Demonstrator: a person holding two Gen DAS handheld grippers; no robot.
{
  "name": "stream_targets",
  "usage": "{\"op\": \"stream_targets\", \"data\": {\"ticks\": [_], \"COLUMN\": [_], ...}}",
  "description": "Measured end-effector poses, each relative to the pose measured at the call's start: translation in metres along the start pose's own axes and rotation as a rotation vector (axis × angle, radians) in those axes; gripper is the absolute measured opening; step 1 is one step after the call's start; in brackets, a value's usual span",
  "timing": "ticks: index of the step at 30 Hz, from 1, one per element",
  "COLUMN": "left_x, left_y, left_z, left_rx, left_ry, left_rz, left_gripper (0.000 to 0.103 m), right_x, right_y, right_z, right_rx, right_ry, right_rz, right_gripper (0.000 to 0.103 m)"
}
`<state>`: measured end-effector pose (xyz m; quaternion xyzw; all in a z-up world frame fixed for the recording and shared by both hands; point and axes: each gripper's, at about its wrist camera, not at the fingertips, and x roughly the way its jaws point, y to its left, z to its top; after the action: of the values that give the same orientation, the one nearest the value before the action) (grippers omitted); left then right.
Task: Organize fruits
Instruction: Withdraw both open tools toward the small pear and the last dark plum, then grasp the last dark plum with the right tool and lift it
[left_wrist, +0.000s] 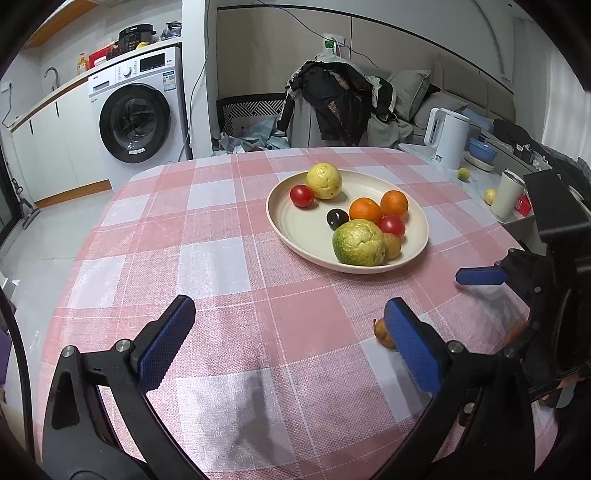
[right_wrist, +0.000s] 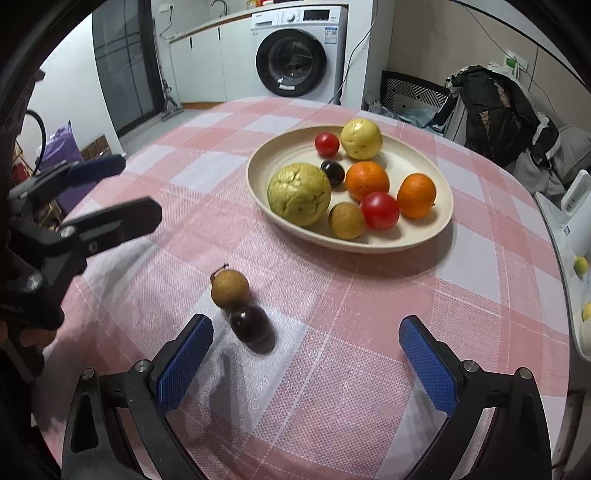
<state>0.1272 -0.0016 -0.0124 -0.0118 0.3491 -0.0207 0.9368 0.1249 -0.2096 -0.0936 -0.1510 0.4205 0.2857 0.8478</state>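
A cream plate (right_wrist: 280, 155) on the pink checked tablecloth holds several fruits: a large green one (right_wrist: 299, 194), a yellow one (right_wrist: 361, 138), two oranges (right_wrist: 367, 180), two red tomatoes (right_wrist: 379, 210), a dark plum (right_wrist: 332, 171) and a small brown fruit (right_wrist: 346, 220). The plate also shows in the left wrist view (left_wrist: 291, 221). On the cloth a loose brown fruit (right_wrist: 229, 287) and a dark plum (right_wrist: 251, 325) lie touching. My right gripper (right_wrist: 306, 350) is open and empty just behind them. My left gripper (left_wrist: 290, 339) is open and empty; the brown fruit (left_wrist: 384, 334) peeks from behind its right finger.
A side counter to the right holds a white kettle (left_wrist: 447, 134), a cup (left_wrist: 508, 194), blue bowls and small yellow-green fruits (left_wrist: 463, 173). A washing machine (left_wrist: 135, 114) and a chair heaped with clothes (left_wrist: 332, 99) stand beyond the table.
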Motion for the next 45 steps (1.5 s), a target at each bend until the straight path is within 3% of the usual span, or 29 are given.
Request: {"op": "stream_targets", "data": {"ticks": [16, 22, 45], "left_x": [0.011, 0.013, 0.019], "left_y": [0.000, 0.001, -0.003], "left_z": [-0.004, -0.005, -0.007], "left_rx": [0.004, 0.001, 0.000], "left_ry": [0.036, 0.042, 0.062], "left_rz": [-0.005, -0.004, -0.032], "left_gripper": [0.102, 0.102, 0.102], "right_x": [0.013, 0.014, 0.004], "right_y": [0.001, 0.005, 0.018], "right_z": [-0.004, -0.004, -0.007], "right_rx": [-0.024, -0.036, -0.096], "right_ry": [0.033, 0.029, -0.002], "right_rz": [-0.003, 0.006, 0.087], "right_gripper": [0.103, 0.098, 0.038]}}
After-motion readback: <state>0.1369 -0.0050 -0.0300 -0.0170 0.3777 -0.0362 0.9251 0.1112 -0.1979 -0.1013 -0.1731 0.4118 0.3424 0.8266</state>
